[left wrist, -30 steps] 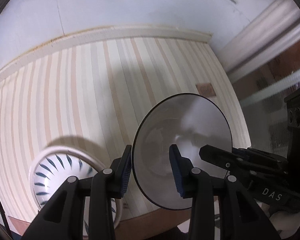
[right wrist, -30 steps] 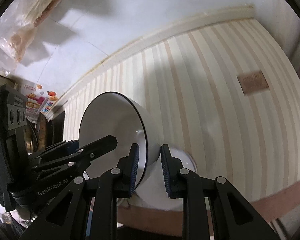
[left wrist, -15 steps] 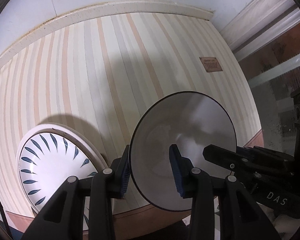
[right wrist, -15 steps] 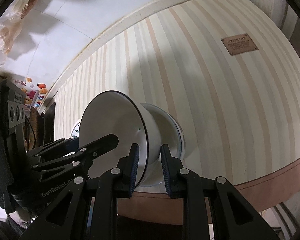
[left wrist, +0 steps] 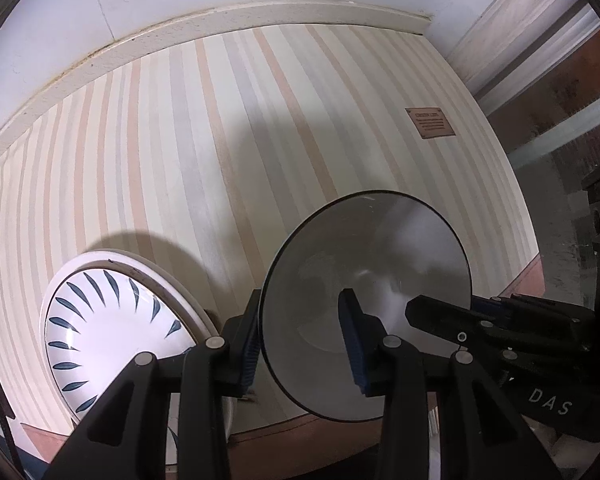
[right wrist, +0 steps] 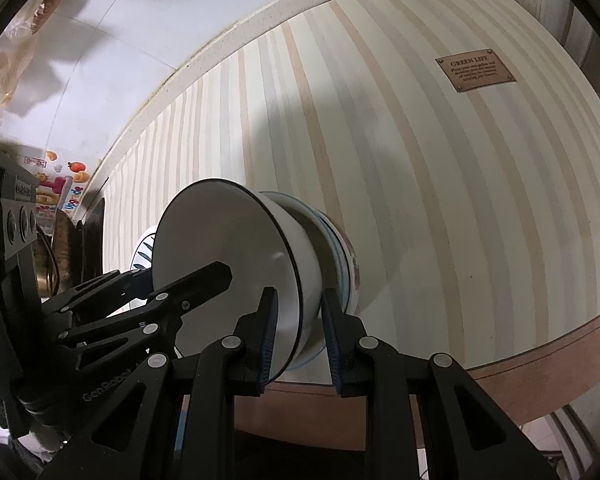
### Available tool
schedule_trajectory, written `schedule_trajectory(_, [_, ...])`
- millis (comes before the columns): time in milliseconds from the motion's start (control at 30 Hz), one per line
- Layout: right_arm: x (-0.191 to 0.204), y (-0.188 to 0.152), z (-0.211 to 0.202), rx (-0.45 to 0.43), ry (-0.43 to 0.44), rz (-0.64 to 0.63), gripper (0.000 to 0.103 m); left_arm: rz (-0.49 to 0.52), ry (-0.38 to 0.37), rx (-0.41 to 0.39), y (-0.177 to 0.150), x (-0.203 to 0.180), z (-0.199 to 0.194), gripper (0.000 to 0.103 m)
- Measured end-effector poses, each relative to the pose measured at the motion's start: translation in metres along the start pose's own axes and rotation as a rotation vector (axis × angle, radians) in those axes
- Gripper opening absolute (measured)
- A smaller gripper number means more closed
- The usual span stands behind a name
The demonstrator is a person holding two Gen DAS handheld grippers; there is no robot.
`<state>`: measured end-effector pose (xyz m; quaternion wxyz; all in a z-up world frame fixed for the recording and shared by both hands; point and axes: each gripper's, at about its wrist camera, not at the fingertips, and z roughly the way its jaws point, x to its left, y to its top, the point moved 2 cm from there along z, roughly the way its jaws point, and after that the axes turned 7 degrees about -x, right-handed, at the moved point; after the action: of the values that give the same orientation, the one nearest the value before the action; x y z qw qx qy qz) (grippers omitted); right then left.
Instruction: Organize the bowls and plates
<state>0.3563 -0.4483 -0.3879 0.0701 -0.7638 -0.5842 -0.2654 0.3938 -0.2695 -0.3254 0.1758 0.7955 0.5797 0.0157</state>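
Over the striped counter (left wrist: pixel 228 152) I hold one white bowl (left wrist: pixel 364 280) between both claws. My left claw (left wrist: pixel 300 344) pinches its rim, one finger outside and one inside. My right claw (right wrist: pixel 298 338) clamps the opposite rim the same way, wall between its pads. The bowl is sinking into a second bowl (right wrist: pixel 346 264) that sits on the counter near the front edge, though I cannot tell whether the two touch yet.

Judging by how things lie, the task is partway. The bowls are close to being nested, and a plate (left wrist: pixel 112 336) with blue leaf marks already lies flat on the counter just beside them, on what looks like another plate's rim. Seating the bowl, letting go, and any tidying of the plates are left, I think.

Only the right wrist view shows the lower bowl, its blue rim line and a floral patch on its side; the left view hides it behind the carried bowl. That left view shows the plate's full pattern, while the right one catches only a sliver of it. Both views show the brown label (right wrist: pixel 476 69).
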Motion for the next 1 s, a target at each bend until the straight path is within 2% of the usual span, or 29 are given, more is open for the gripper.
schedule_trajectory(233, [0.000,0.004,-0.002,0.007,-0.011,-0.004,0.027,-0.026,-0.004,0.001,-0.001,0.004,-0.002,0.034])
schedule_trajectory(467, [0.008,0.000,-0.021,-0.015,-0.028,-0.030,0.030,0.006,0.032,-0.086,-0.001,0.000,-0.041,0.035])
schedule_trajectory(500, [0.010,-0.001,-0.026,-0.020,-0.034,-0.037,0.033,0.014,0.029,-0.097,-0.001,0.000,-0.048,0.035])
schedule_trajectory(567, [0.018,-0.004,-0.041,-0.049,-0.048,-0.057,0.056,0.017,0.016,-0.117,-0.002,0.000,-0.061,0.038])
schedule_trajectory(633, [0.026,-0.007,-0.055,-0.080,-0.067,-0.080,0.072,0.018,-0.007,-0.148,-0.003,0.001,-0.079,0.042])
schedule_trajectory(700, [0.036,-0.012,-0.073,-0.122,-0.098,-0.112,0.078,0.019,-0.028,-0.192,-0.004,0.002,-0.098,0.045])
schedule_trajectory(767, [0.046,-0.018,-0.089,-0.161,-0.117,-0.130,0.086,0.024,-0.022,-0.251,-0.006,0.003,-0.115,0.054])
schedule_trajectory(833, [0.052,-0.023,-0.104,-0.193,-0.134,-0.139,0.090,0.020,-0.016,-0.310,-0.007,0.005,-0.131,0.087])
schedule_trajectory(1000, [0.070,-0.041,-0.142,-0.299,-0.183,-0.170,0.096,0.008,-0.036,-0.367,-0.011,0.007,-0.161,0.096])
